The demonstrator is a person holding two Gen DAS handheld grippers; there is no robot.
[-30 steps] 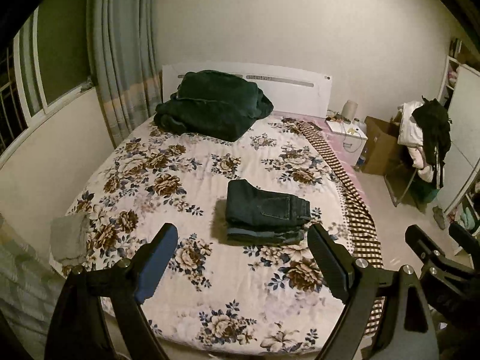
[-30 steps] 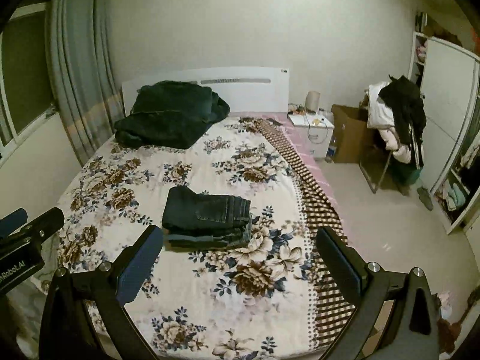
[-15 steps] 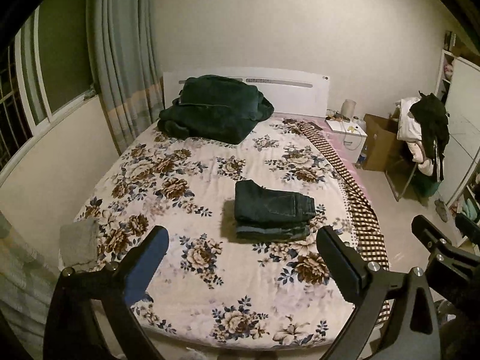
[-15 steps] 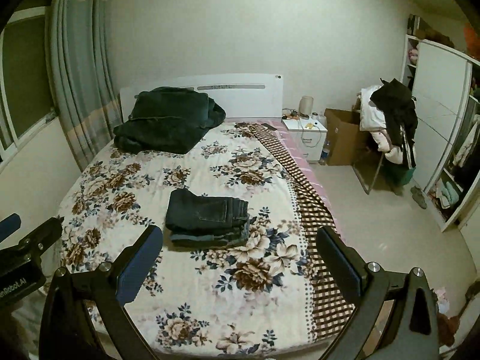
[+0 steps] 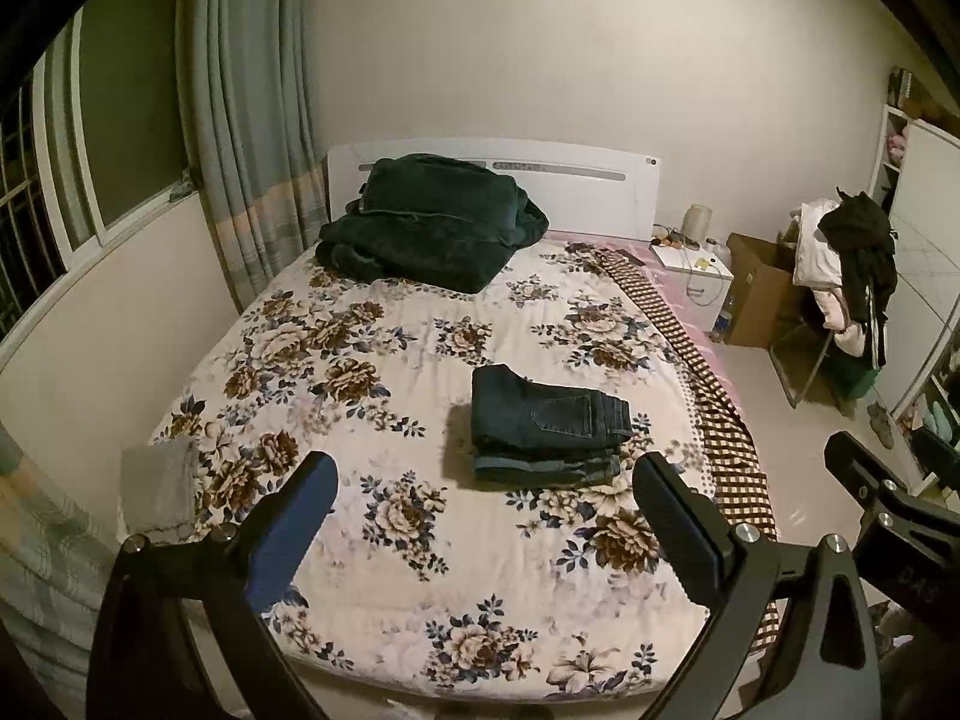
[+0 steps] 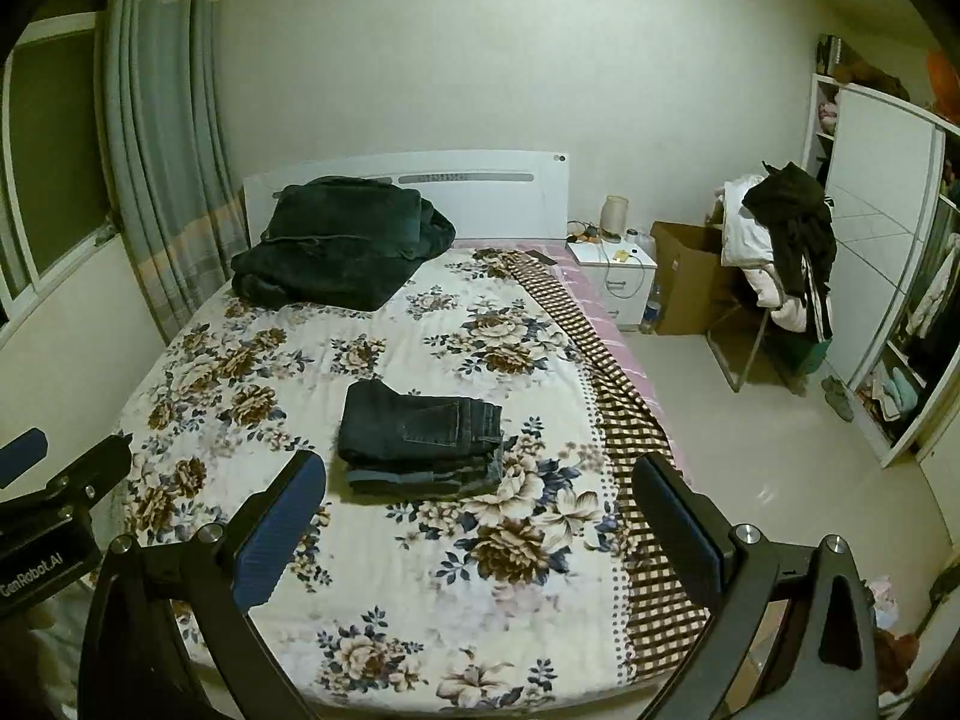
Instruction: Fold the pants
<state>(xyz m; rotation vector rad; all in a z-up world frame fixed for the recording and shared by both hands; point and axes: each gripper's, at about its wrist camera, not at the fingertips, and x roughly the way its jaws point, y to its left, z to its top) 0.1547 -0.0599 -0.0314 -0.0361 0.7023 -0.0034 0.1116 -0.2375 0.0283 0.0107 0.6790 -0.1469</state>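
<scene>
Both grippers have drawn back from the bed (image 5: 420, 570); the left gripper (image 5: 480, 516), its fingers just opened, and right gripper (image 6: 480, 510) stand spread and empty. One folded pants (image 5: 546, 423) lies beyond them. Only the left view shows a grey cloth (image 5: 157, 483)

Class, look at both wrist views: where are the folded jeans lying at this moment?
The folded jeans lie on the floral bedspread, right of centre in the left wrist view, nearer the checked edge strip than the window, well short of the dark green blanket.
</scene>
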